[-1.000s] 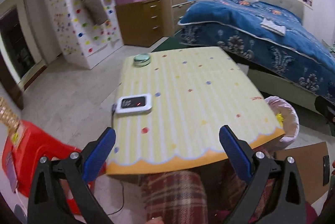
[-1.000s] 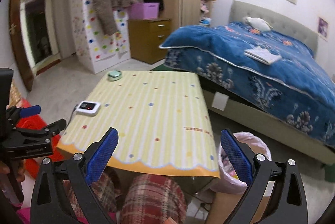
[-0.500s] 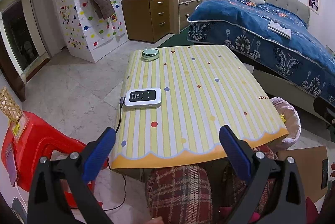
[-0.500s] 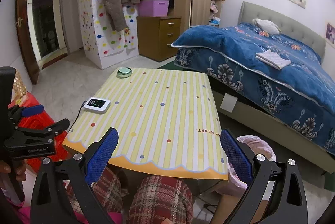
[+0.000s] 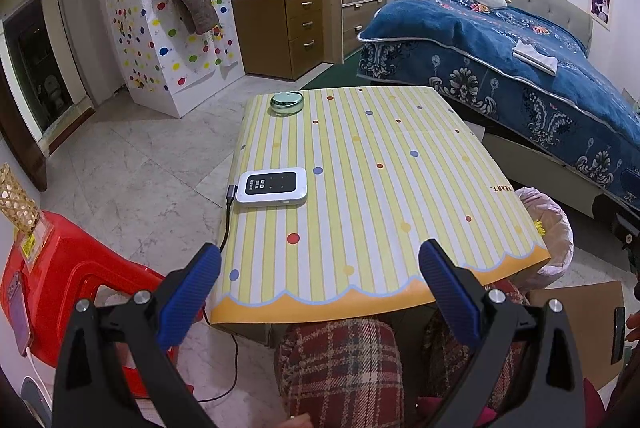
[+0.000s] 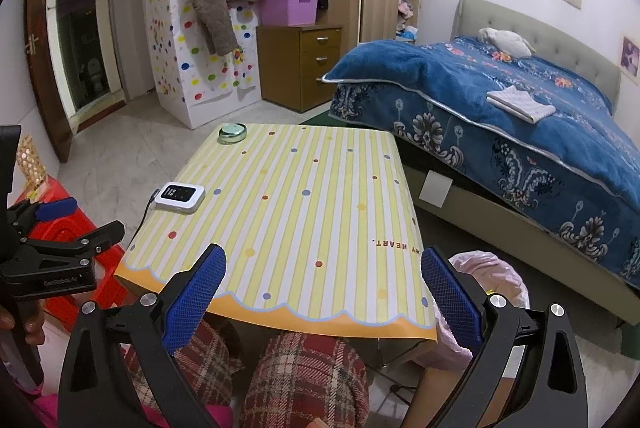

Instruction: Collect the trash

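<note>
- Two grippers were up over the near edge of the table (image 5: 400, 187), and both had their jaws spread wide with nothing in them.
- Left gripper (image 5: 320, 268) pointed at the middle of the striped top. Right gripper (image 6: 324, 272) pointed at the near right corner.
- On the table sat only a small white box (image 5: 272, 186) with a cord, and a round green tin (image 5: 286, 103) at the far left corner. Neither looked like trash.
- No loose trash showed on the table or the floor, so I could not say which piece to pick.
- Trash was in the bin (image 5: 550, 228), just beside the table's right side, partly under its edge. It had a pink bag in it, and a yellow bit showed inside, but it was too small to tell what.
- That bag looked thin, soft and light. It would crumple and could rip.
- Best hold would likely be the bag's loose rim, bunched up, with a soft pinch.
- Bin itself looked light and could tip if pulled hard.
</note>
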The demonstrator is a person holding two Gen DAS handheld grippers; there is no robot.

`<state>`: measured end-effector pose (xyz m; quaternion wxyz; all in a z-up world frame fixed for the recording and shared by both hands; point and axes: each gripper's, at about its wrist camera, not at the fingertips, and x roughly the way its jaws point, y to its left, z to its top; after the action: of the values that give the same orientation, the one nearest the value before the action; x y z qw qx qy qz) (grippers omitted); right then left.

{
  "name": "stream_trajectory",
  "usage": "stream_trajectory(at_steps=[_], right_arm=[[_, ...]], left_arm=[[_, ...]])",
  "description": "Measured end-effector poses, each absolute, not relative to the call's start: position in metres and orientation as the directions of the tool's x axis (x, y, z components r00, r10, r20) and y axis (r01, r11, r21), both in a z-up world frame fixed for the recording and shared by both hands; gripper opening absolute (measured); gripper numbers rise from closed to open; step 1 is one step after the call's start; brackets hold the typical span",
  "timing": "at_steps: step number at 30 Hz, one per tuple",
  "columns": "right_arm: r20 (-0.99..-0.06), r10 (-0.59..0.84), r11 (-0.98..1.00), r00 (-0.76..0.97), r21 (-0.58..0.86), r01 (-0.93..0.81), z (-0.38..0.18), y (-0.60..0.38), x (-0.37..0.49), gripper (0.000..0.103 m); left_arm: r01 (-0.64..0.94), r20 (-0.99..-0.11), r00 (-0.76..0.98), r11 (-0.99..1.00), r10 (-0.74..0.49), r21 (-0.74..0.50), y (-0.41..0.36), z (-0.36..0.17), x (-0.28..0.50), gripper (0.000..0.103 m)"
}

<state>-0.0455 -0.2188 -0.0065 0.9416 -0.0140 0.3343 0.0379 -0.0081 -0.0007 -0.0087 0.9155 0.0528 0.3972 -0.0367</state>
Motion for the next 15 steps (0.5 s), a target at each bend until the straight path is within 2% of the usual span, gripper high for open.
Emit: stream_trajectory(at_steps=[15], right_arm=[[-0.631, 0.062, 0.997, 0.773, 0.002, -0.079, -0.0075, -0.2204, -0.0455, 0.097]], left_arm=[[0.108, -0.733, 0.680, 0.992, -0.025, 0.066, -0.0012, -0.0089, -0.0084, 0.096]])
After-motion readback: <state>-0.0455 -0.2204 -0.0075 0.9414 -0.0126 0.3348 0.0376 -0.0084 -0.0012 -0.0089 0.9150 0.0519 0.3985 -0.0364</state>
